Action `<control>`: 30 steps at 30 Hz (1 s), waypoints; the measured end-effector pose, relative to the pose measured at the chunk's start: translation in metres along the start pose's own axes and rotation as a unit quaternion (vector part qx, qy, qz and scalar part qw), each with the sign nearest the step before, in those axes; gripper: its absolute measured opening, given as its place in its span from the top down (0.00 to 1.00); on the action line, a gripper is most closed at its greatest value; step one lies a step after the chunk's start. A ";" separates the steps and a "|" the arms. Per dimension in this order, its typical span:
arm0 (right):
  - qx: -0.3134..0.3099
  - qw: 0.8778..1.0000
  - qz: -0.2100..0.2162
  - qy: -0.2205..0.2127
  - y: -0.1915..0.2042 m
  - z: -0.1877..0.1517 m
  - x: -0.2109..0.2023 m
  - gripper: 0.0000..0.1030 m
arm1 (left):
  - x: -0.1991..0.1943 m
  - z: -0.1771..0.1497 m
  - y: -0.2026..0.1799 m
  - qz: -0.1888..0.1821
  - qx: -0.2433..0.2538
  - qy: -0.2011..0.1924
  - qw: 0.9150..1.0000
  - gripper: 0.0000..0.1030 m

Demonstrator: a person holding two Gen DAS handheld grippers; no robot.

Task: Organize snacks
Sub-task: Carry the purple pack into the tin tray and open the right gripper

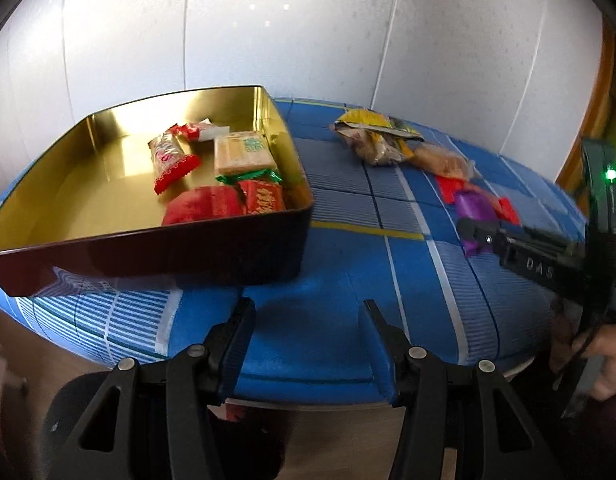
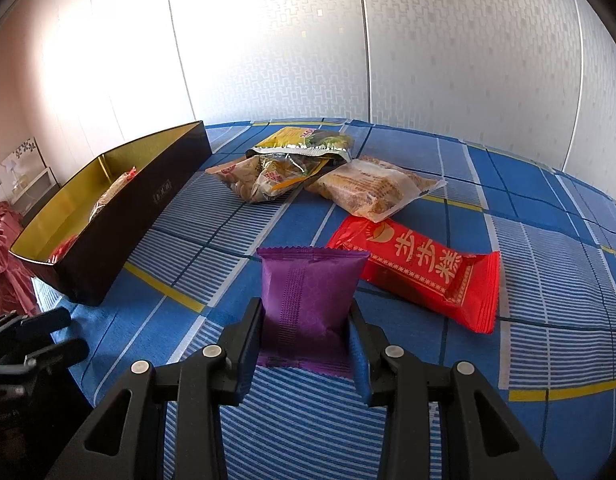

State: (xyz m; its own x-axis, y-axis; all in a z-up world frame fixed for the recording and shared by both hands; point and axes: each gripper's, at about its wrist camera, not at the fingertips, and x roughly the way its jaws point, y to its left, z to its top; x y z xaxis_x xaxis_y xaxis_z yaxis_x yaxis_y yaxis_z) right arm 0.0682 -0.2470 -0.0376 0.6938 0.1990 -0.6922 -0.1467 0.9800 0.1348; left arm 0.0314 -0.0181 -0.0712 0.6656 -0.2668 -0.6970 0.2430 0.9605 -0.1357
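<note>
Right gripper (image 2: 306, 320) clamps one purple packet (image 2: 308, 296); left gripper (image 1: 308, 312) gapes empty; four snacks (image 2: 419, 272) lie loose.

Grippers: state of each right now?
Left gripper: open, nothing between the jaws.
Right gripper: closed on the purple snack packet.

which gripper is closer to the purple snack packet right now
Right. The right gripper has its jaws closed on the purple packet, holding it over the blue cloth. The left gripper is empty, off near the tin, well away from the packet.
</note>
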 end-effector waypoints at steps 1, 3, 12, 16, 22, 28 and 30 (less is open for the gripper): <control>-0.001 1.000 -0.001 0.000 0.000 0.000 0.000 0.62 | 0.000 0.000 0.001 -0.001 -0.003 -0.003 1.000 0.47; -0.002 1.000 -0.003 -0.001 0.001 0.000 0.000 0.62 | -0.001 -0.002 0.000 0.000 -0.002 -0.005 1.000 0.47; -0.011 1.000 -0.013 -0.004 0.002 -0.001 0.001 0.61 | 0.000 -0.003 -0.002 0.006 0.010 -0.008 1.000 0.45; -0.014 1.000 -0.016 -0.004 0.003 -0.001 0.000 0.61 | 0.001 -0.004 -0.004 0.010 0.019 -0.009 1.000 0.43; -0.013 1.000 -0.018 -0.002 0.003 -0.001 0.000 0.61 | 0.001 -0.004 -0.003 0.009 0.021 -0.009 1.000 0.43; -0.015 1.000 -0.022 -0.001 0.003 -0.001 0.001 0.61 | 0.000 -0.004 -0.001 0.003 0.019 -0.010 1.000 0.43; -0.018 1.000 -0.025 0.001 0.004 0.000 0.001 0.61 | 0.000 -0.003 -0.001 0.001 0.015 -0.010 1.000 0.43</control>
State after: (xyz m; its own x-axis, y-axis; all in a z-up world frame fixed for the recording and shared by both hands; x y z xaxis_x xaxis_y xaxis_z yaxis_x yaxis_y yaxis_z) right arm 0.0685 -0.2426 -0.0382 0.6993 0.1490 -0.6991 -0.1365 0.9879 0.0740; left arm 0.0288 -0.0186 -0.0735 0.6806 -0.2660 -0.6827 0.2620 0.9585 -0.1123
